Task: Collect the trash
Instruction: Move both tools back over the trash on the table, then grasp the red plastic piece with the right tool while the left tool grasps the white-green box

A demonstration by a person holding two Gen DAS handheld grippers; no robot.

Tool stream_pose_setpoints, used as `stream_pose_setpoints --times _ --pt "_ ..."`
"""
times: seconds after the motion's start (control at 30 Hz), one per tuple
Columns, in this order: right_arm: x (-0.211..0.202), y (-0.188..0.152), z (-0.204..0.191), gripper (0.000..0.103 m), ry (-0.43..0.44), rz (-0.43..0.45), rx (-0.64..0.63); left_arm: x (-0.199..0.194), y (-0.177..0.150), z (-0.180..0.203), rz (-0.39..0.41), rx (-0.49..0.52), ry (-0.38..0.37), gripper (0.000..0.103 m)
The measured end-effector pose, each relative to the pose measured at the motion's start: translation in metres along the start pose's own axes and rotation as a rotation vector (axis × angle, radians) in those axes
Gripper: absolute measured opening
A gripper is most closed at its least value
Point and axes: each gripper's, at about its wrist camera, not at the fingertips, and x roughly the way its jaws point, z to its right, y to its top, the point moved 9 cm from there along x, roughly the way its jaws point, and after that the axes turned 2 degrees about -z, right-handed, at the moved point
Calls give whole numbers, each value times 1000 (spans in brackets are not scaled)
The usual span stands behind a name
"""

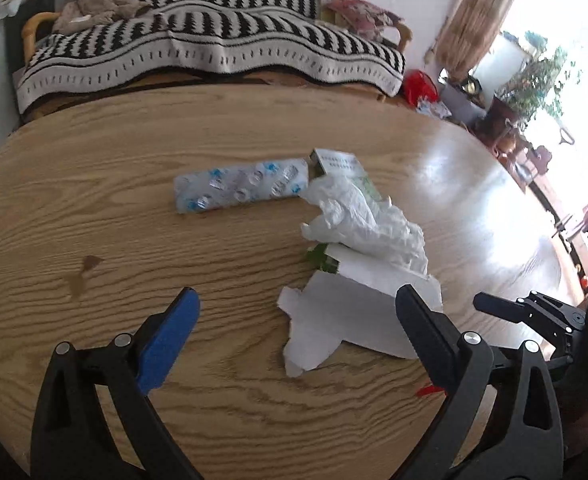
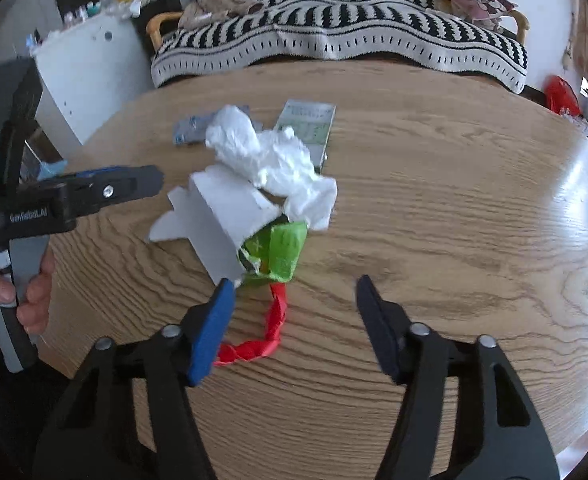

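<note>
Lying near the middle of the round wood-grain table (image 1: 94, 184), left wrist view: one silver blister pack of pills (image 1: 241, 190); one green-and-white cardboard box (image 1: 336, 162) touching its right end; one crumpled white tissue (image 1: 368, 222) overlapping the box; one torn white paper carton (image 1: 342, 320) toward the near edge. Left gripper (image 1: 298, 300) over the near edge, jaws wide, nothing between them, right fingertip over the carton's corner.

Right wrist view: same heap, tissue (image 2: 274, 160) on top, carton (image 2: 218, 216) below it; one crumpled green wrapper (image 2: 282, 252) touching the carton; one twisted red plastic strip (image 2: 270, 328) trailing toward the near edge. Right gripper (image 2: 294, 292) with jaws apart and empty, straddling the strip, the blue pad just beside the carton. Striped black-and-white blanket (image 2: 334, 40) beyond the far edge.
</note>
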Motion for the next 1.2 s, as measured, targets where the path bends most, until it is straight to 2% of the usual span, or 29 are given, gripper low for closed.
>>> stream_pose_setpoints --times 0.1,0.23,0.27,0.3,0.43,0.7,0.8,0.87,1.0,1.1,1.17,1.2 --pt "12 -7 -1 42 -13 -31 -15 7 1 12 -6 29 -11 95" --pt "16 -10 -4 30 -19 -35 -44 11 -1 24 -8 67 -17 95" --pt "15 -12 -5 18 -14 -37 -52 13 -2 27 -11 74 -19 95" --pt "16 -13 -6 12 -7 -41 -54 14 -3 30 -14 80 -20 95" --pt "1 -16 -5 11 10 -23 -55 21 -6 41 -28 106 -25 96" --pt "-28 -31 27 11 15 2 16 32 -10 68 -46 212 -46 96" --pt "-32 -35 34 11 11 0 24 43 -13 71 -67 247 -20 96" --pt "-34 -37 37 11 12 -1 30 51 -12 68 -81 253 4 96" --pt "-36 -36 37 11 19 1 29 59 -10 63 -95 227 -12 96" --pt "-37 -36 33 11 23 4 21 60 -9 66 -80 258 -14 96" --pt "-38 -35 33 11 23 6 20 60 -12 68 -71 266 -25 94" --pt "-38 -34 33 11 24 7 20 59 -12 69 -69 268 -27 85"
